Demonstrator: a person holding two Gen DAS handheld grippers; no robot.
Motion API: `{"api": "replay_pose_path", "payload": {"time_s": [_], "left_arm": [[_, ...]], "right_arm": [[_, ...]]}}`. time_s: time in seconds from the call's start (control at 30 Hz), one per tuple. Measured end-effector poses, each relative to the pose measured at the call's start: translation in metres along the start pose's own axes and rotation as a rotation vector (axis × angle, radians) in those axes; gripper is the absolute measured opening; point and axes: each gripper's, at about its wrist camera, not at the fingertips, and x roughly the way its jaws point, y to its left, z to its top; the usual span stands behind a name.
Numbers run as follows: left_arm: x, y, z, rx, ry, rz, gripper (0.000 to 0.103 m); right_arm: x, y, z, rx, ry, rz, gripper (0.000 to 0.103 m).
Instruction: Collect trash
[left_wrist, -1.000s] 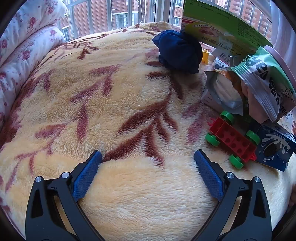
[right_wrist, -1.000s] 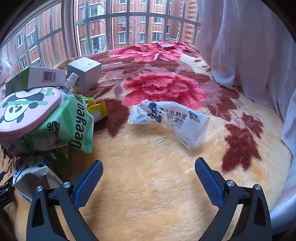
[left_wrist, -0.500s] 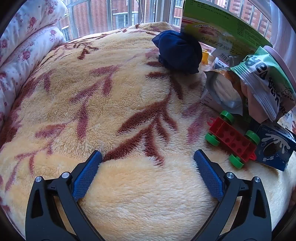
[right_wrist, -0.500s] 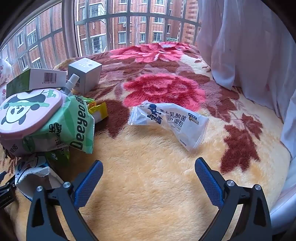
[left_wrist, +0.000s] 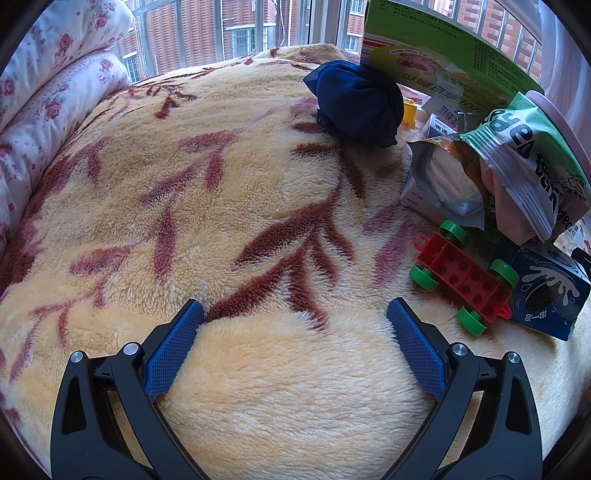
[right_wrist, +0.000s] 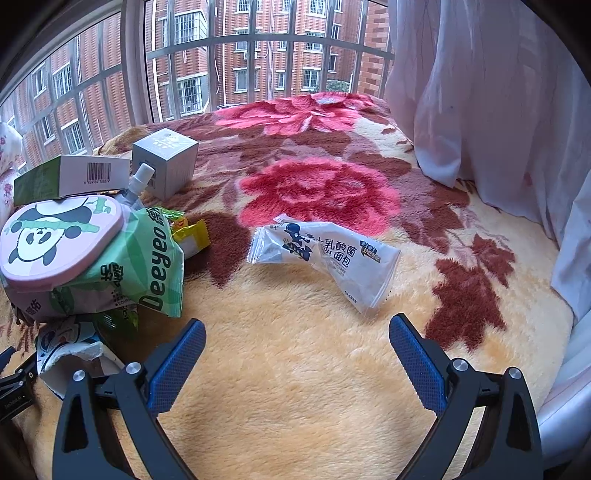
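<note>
**Two open claws, lots of trash on the bed**

Both claws are spread wide and hold nothing. The left claw (left_wrist: 294, 314) hangs over the fuzzy blanket (left_wrist: 207, 206) in the lower middle of its frame. The right claw (right_wrist: 297, 334) does the same in its own frame.

The trash is easy to see. A white bread wrapper (right_wrist: 325, 258) lies flat by itself in the middle of the right view, just above the right claw. On the left side of that frame sits a messy pile: a green snack bag (right_wrist: 155, 266), a pink panda lid (right_wrist: 55, 236) on top of it, a yellow wrapper (right_wrist: 194, 236) and two small boxes behind.

In the left view the pile sits at the right edge, with a silver torn pouch (left_wrist: 443, 177), a blue cookie box (left_wrist: 550, 291) and a red toy car (left_wrist: 465, 277). The toy is probably not trash.

No piece is picked up yet, so this looks like the start. The next move is likely for the right claw to reach forward to the bread wrapper, go low, and pinch its thin edge. It may slip, since it is flat and smooth.
</note>
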Motion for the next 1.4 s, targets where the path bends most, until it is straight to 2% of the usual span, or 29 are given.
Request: {"api": "replay_pose_path", "payload": {"time_s": [1.4], "left_arm": [[-0.0001,0.0,-0.0001,0.0,-0.001,0.0,0.096]], "right_arm": [[0.0029,0.0008,0.0009,0.0,0.003,0.011,0.098]]}}
